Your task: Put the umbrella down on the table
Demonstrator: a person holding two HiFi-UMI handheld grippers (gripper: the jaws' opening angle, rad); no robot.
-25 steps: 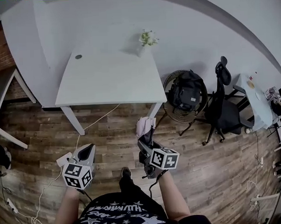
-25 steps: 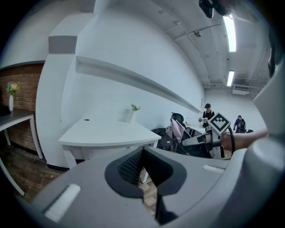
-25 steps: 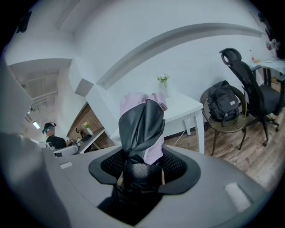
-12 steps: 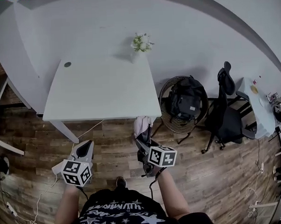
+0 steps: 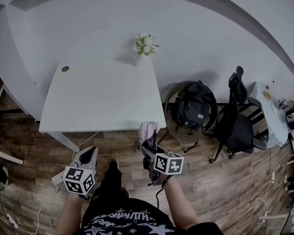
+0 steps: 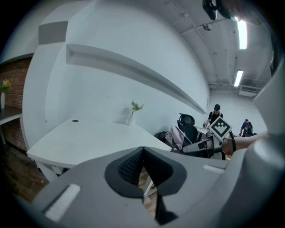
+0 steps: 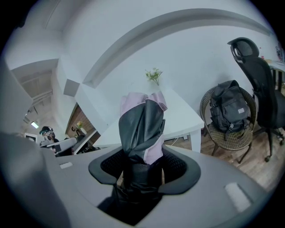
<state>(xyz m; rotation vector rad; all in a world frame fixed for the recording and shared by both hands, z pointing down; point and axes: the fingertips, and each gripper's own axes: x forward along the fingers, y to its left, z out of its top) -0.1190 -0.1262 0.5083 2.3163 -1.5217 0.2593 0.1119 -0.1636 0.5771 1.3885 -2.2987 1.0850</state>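
Closer now lies the bench (image 5: 97,97); we hold the folded umbrella (image 5: 147,133) in the right hand-held gripper (image 5: 149,147), just short of its edge. Our left hand-held gripper (image 5: 88,154) is closed, empty. Released early, it falls to the floor (image 5: 213,184).

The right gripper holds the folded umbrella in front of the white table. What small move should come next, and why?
Probably carry the right gripper forward until the umbrella is well over the table. Its jaws are shut on the umbrella, whose tip in the head view only reaches the table's near edge, so lowering it now would likely miss the top.
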